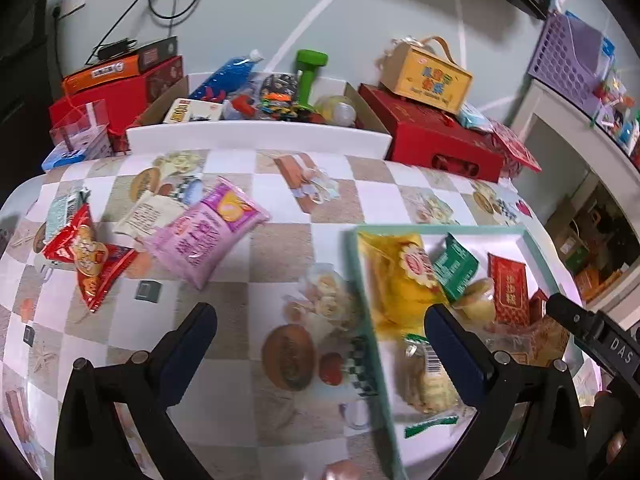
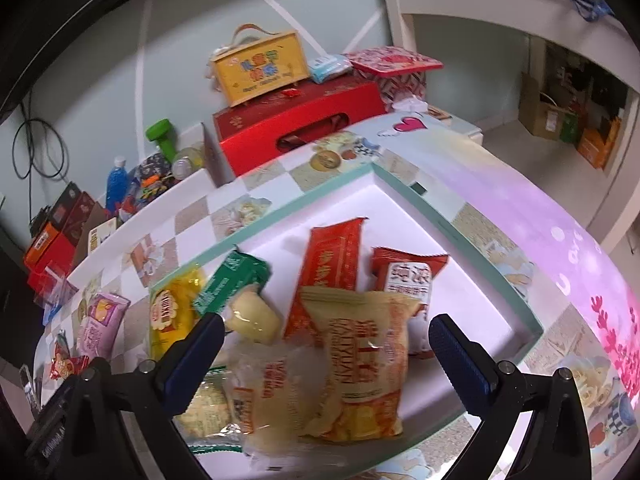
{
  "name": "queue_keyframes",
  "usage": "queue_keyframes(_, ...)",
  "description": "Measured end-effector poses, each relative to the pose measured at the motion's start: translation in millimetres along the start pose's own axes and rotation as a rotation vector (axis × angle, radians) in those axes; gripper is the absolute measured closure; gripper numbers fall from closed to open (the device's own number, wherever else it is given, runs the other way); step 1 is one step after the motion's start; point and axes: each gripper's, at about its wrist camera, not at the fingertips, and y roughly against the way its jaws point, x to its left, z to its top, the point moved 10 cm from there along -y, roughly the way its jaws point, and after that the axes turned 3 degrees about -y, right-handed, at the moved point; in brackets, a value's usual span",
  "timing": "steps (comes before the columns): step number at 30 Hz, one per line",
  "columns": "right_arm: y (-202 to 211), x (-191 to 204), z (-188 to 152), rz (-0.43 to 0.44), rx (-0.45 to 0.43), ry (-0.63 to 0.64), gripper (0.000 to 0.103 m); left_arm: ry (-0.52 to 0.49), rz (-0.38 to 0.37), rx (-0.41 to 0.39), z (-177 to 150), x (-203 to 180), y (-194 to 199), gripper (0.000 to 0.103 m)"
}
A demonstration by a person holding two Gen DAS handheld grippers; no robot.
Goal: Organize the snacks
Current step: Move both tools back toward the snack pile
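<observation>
Checkered cloth (image 1: 248,248) on the bench: white and beige squares printed with food pictures. Mint-green rim, white inside on the tray (image 1: 362,280). In it, a yellow packet (image 1: 396,280), a green packet (image 1: 454,268) and a red packet with gold lettering (image 1: 510,288). At ten o'clock of the left wrist view, a pink packet (image 1: 208,232) with an orange circle, a red packet (image 1: 90,256) just beside it. At twelve o'clock, red gift box (image 1: 440,140), yellow box (image 1: 426,76) on top. Black frame, dark blue pads on each hand-held gripper (image 2: 326,344).
</observation>
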Motion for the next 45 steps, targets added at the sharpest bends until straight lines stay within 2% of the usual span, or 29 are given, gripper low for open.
queue_keyframes(4, 2, 21, -1, 0.046, -0.004, 0.029, 0.0, 0.032, -0.013, -0.019, 7, 20, 9, 0.0)
queue_keyframes(8, 3, 40, -3, 0.036, -0.015, 0.075, 0.0, 0.067, 0.009, -0.032, 13, 47, 18, 0.0)
queue_keyframes(16, 7, 101, -16, 0.112, -0.014, 0.193, 0.0, 0.165, 0.131, -0.059, 15, 124, 33, 0.0)
queue_keyframes(24, 3, 163, -35, 0.196, 0.023, 0.264, 0.0, 0.253, 0.182, -0.041, 9, 180, 35, 0.0)
queue_keyframes(33, -13, 224, -57, 0.282, 0.083, 0.31, 0.0, 0.332, 0.21, -0.012, 2, 220, 22, 0.0)
queue_keyframes(45, -45, 279, -61, 0.314, 0.098, 0.314, 0.0, 0.33, 0.22, 0.016, 10, 237, -9, 0.0)
